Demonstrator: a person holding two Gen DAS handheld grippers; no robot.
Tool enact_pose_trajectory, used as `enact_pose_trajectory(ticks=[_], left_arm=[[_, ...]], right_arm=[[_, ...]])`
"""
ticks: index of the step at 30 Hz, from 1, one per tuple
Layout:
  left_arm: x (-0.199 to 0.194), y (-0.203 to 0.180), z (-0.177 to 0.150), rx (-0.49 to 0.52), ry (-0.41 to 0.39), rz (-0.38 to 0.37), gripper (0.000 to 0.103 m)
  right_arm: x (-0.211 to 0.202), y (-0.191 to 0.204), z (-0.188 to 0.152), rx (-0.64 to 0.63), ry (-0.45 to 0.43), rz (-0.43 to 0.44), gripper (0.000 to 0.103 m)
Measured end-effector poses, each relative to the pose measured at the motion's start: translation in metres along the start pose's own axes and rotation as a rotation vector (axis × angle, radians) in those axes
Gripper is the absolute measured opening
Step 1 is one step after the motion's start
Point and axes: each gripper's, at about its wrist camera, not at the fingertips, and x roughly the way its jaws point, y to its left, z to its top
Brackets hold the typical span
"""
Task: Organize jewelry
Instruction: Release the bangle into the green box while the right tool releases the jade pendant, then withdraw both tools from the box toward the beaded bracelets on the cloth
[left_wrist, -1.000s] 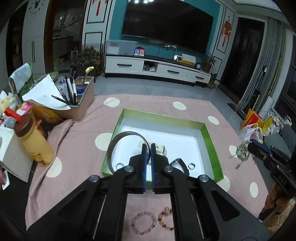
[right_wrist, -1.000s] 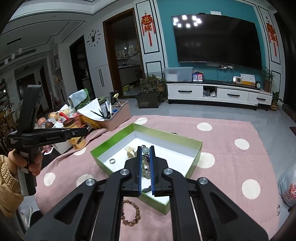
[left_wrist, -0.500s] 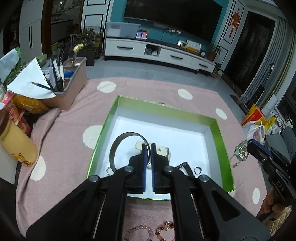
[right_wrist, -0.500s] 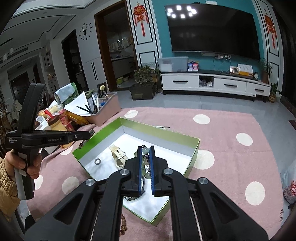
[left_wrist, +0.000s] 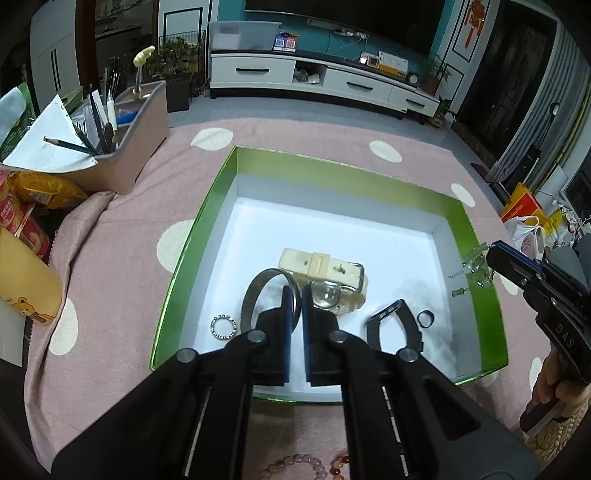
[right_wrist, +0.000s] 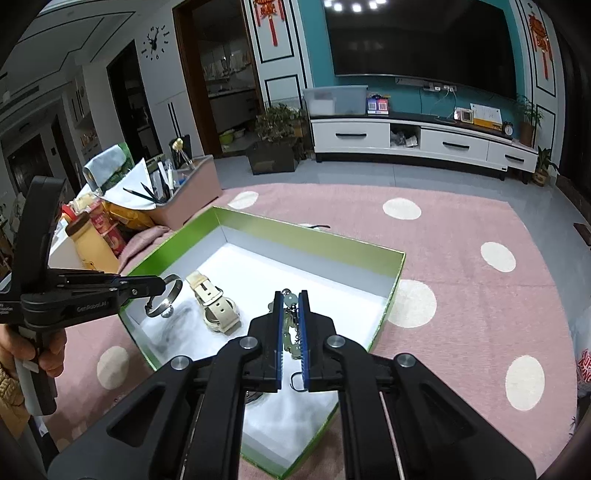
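Note:
A green box with a white inside (left_wrist: 207, 225) lies on the pink dotted cloth; it also shows in the right wrist view (right_wrist: 391, 295). My left gripper (left_wrist: 294, 295) is shut on a silver bangle (left_wrist: 255, 291) and holds it low inside the box, seen too in the right wrist view (right_wrist: 168, 295). A cream watch (left_wrist: 325, 273), a small sparkly ring (left_wrist: 222, 327), a black band (left_wrist: 391, 325) and a dark ring (left_wrist: 424, 318) lie in the box. My right gripper (right_wrist: 290, 295) is shut on a pale green bead bracelet (right_wrist: 290, 332) above the box's right side.
Two bead bracelets (left_wrist: 295, 463) lie on the cloth in front of the box. A pink organiser with pens and paper (left_wrist: 122, 140) stands at the far left, with snack packs and a yellow bottle (left_wrist: 26, 284) beside it. The cloth's right edge drops to the floor.
Both grippers have moved forward and down over the box. The bangle now hangs inside the box beside the watch. The green bracelet has come over the box's right rim.

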Motion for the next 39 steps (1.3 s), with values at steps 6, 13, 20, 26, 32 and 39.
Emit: enact_pose_trajectory(ticks=[6, 13, 20, 26, 32, 39], left_arm=[[0.004, 0.004, 0.001, -0.01, 0.009, 0.004, 0.005], [-0.002, 0.006, 0.002, -0.027, -0.011, 0.002, 0.02], [-0.022, 0.006, -0.001, -0.033, -0.052, 0.004, 0.034], [-0.042, 0.01, -0.009, -0.039, -0.082, 0.01, 0.042], [-0.065, 0.019, -0.028, -0.063, -0.105, 0.008, 0.05], [-0.089, 0.031, -0.061, -0.09, -0.11, 0.022, 0.051]], right_arm=[[0.018, 0.002, 0.002, -0.01, 0.03, -0.016, 0.008], [0.012, -0.007, 0.0, 0.03, 0.013, -0.026, 0.035], [-0.011, -0.014, -0.007, 0.052, -0.007, -0.034, 0.037], [-0.035, -0.017, -0.015, 0.073, -0.03, -0.041, 0.041], [-0.056, -0.016, -0.028, 0.087, -0.033, -0.043, 0.042], [-0.074, -0.009, -0.05, 0.102, -0.019, -0.033, 0.042]])
